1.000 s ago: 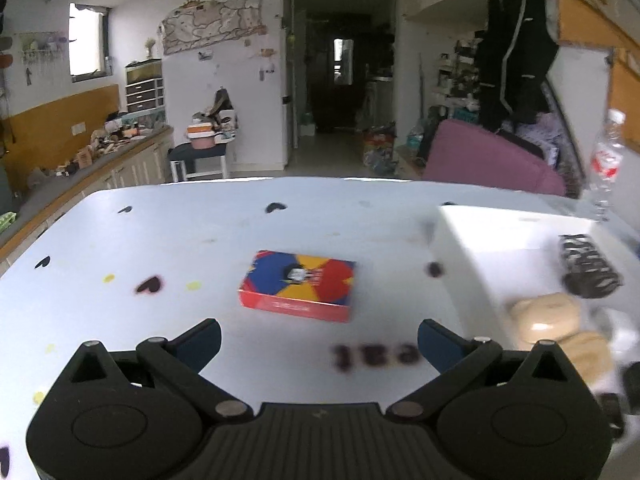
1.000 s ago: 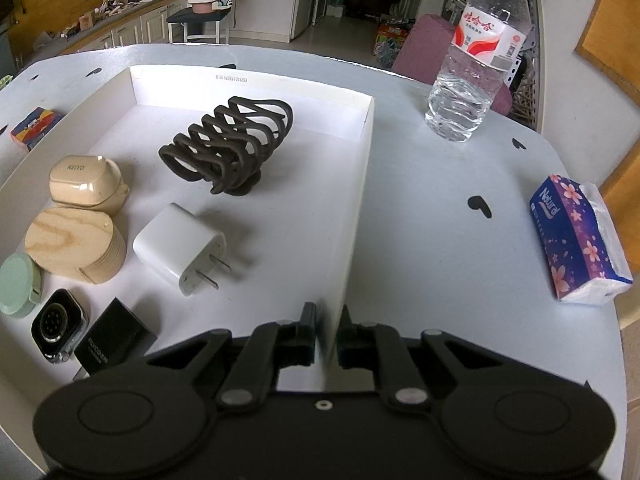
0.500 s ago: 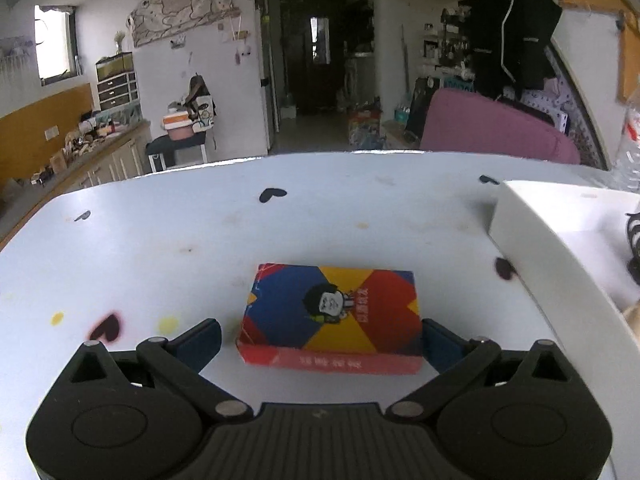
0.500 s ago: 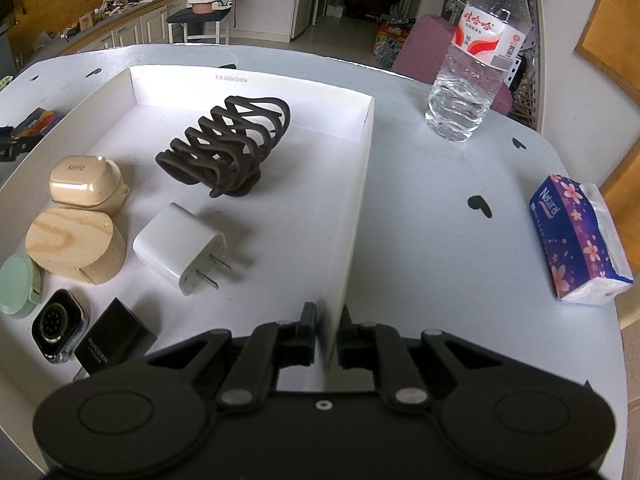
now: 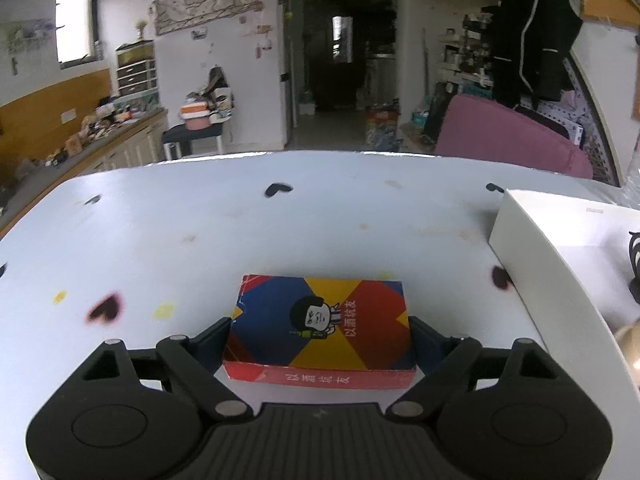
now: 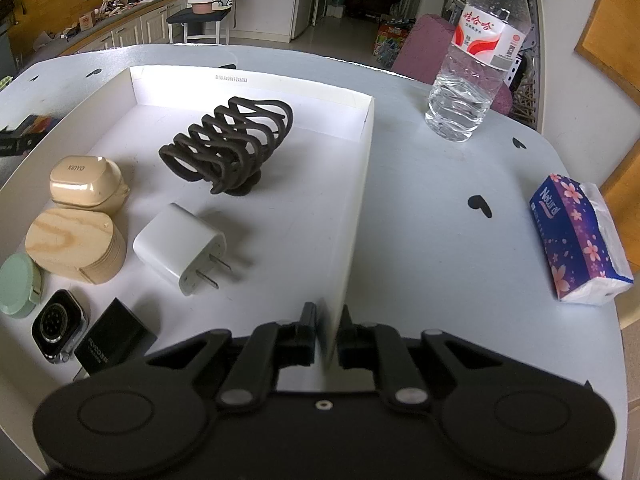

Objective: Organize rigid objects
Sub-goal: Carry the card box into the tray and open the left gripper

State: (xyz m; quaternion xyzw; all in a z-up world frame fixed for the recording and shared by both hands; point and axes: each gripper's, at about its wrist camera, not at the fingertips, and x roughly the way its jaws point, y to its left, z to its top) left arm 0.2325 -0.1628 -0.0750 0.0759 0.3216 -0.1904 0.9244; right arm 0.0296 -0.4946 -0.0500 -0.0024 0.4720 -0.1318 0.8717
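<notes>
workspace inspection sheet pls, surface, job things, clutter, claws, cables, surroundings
surface: white table with dark heart marks
job's things: colourful card box on the table; white tray holds hair clip, charger plug, beige case, wooden block, green disc, watch, black box
clutter: water bottle, tissue pack
claws: left claw closing around the card box; right claw shut on the tray wall
cables: nothing seen
surroundings: kitchen counter, pink sofa, hanging jacket

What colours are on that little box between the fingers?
Blue, yellow and red, with a cartoon figure on the box; left wrist view.
</notes>
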